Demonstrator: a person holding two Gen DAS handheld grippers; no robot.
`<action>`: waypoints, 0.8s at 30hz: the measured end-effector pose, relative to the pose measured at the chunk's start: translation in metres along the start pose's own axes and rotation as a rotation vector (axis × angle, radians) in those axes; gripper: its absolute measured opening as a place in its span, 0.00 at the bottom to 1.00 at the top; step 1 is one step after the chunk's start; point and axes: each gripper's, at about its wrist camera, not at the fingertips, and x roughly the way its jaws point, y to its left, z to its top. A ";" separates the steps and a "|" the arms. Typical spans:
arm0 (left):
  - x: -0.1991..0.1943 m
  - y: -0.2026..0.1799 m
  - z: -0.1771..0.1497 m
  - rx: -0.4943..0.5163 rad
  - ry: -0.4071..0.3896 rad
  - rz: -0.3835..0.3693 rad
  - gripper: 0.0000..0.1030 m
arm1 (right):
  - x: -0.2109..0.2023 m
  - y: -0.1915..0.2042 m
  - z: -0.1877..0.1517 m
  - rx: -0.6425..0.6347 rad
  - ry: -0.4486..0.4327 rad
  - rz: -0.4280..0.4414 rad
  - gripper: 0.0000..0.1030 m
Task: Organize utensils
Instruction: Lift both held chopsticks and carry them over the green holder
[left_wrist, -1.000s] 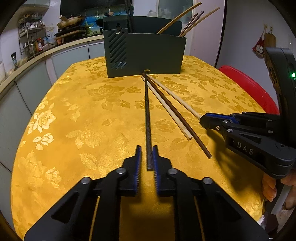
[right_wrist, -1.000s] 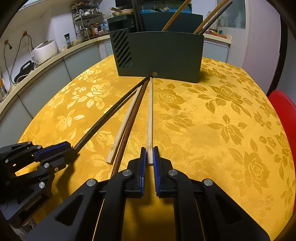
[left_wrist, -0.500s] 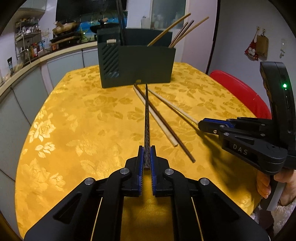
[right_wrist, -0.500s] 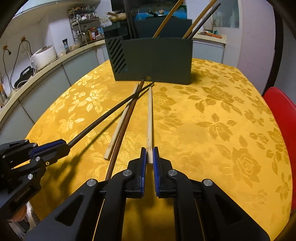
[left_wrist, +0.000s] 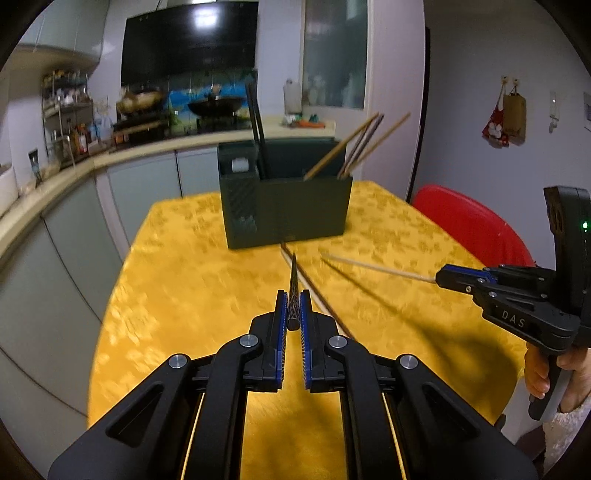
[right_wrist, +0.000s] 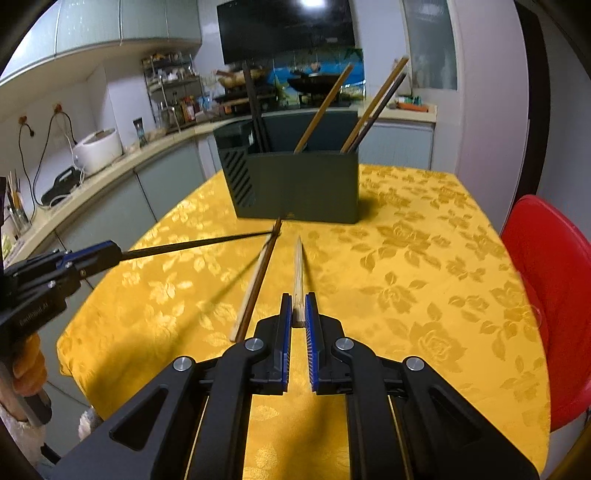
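My left gripper (left_wrist: 294, 295) is shut on the thick end of a black chopstick (left_wrist: 293, 284), raised off the yellow tablecloth (left_wrist: 192, 295) and aimed at the dark green utensil holder (left_wrist: 288, 206). My right gripper (right_wrist: 297, 297) is shut on a pale wooden chopstick (right_wrist: 298, 273), also lifted. Each gripper shows in the other's view: the right gripper (left_wrist: 439, 276) with its pale chopstick (left_wrist: 373, 265), the left gripper (right_wrist: 118, 253) with its black chopstick (right_wrist: 195, 244). A brown chopstick (right_wrist: 260, 280) and a light chopstick (right_wrist: 248, 295) still lie on the cloth. Several chopsticks (right_wrist: 373, 107) stand in the holder.
A red chair (right_wrist: 546, 280) stands by the table's right side. A kitchen counter (right_wrist: 110, 173) with a rice cooker (right_wrist: 98, 151) and a shelf runs along the left and back. A person's hand (left_wrist: 569, 373) holds the right gripper's handle.
Both grippers rose off the table, each carrying its chopstick up with it. The views tilted up, so the holder now sits lower and farther away. Two chopsticks stayed on the cloth.
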 end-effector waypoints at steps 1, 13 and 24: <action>-0.003 0.000 0.004 0.006 -0.011 0.002 0.07 | -0.003 -0.001 0.002 0.003 -0.007 0.002 0.07; -0.024 0.001 0.045 0.042 -0.082 -0.006 0.07 | -0.026 -0.003 0.031 0.018 -0.061 0.050 0.07; -0.025 0.009 0.081 0.047 -0.069 -0.013 0.07 | -0.036 -0.011 0.067 0.044 -0.040 0.108 0.07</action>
